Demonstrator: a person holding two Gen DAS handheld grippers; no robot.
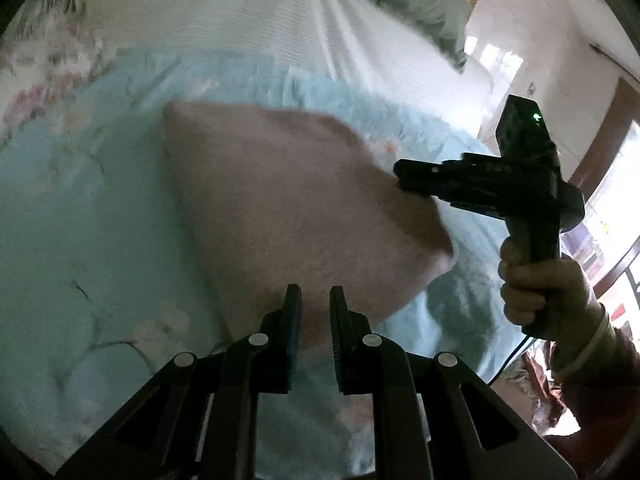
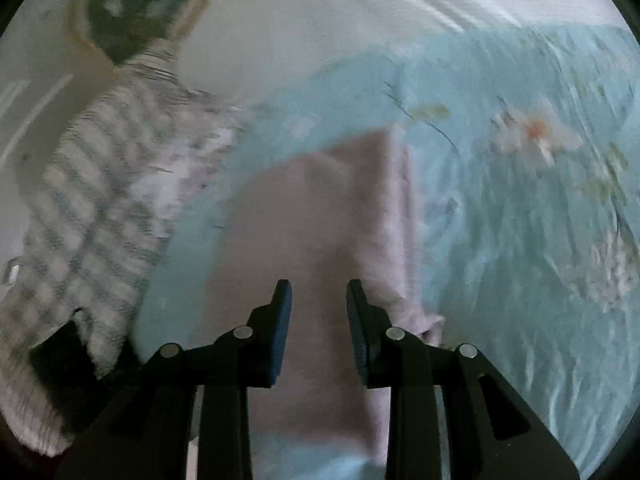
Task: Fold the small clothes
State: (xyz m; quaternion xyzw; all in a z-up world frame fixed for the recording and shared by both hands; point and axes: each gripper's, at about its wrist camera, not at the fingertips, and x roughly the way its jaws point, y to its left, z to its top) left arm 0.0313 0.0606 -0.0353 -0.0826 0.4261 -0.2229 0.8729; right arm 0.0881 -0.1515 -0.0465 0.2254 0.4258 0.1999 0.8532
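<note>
A pink cloth (image 1: 288, 192) lies folded on a light blue floral quilt (image 1: 80, 208). My left gripper (image 1: 316, 296) sits at the cloth's near edge with its jaws narrowly apart and pink fabric pinched between the pads. My right gripper (image 1: 402, 180), held by a person's hand (image 1: 540, 292), touches the cloth's right edge with its tips. In the right wrist view the right gripper (image 2: 319, 292) stands open above the pink cloth (image 2: 304, 208), with nothing pressed between its fingers. The blue quilt (image 2: 520, 220) spreads out to the right.
A grey-and-white checked garment (image 2: 92, 200) lies bunched at the left of the quilt. Past the quilt there is a white ribbed sheet (image 1: 240, 12) and a grey-green pillow (image 1: 420, 0). The bed's edge and the room's floor (image 1: 500, 64) show at far right.
</note>
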